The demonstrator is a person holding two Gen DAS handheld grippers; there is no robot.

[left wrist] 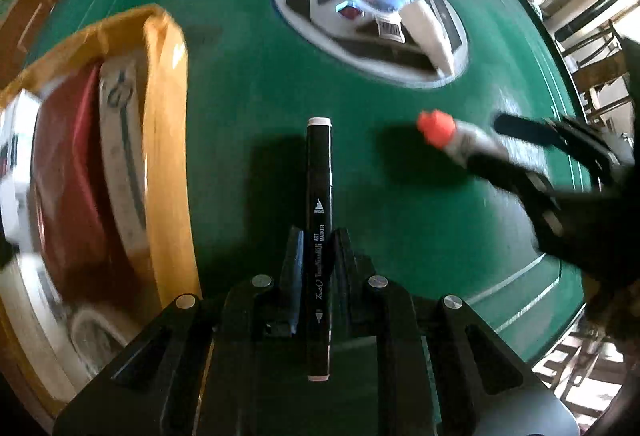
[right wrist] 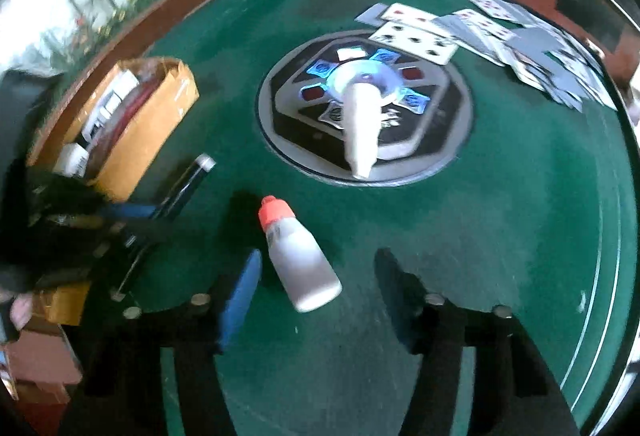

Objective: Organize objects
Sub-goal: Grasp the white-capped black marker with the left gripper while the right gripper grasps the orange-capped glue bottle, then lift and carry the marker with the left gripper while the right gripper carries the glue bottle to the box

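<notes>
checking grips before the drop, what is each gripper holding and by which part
Left gripper is shut on the black marker, near its middle. Right gripper holds nothing: the white bottle lies between its open fingers.

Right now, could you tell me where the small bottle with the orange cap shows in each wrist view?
Left wrist: the orange-capped bottle is right of centre, beyond the black marker.
Right wrist: lower centre, between that gripper's fingers.
Shared landmark: yellow box.
</notes>
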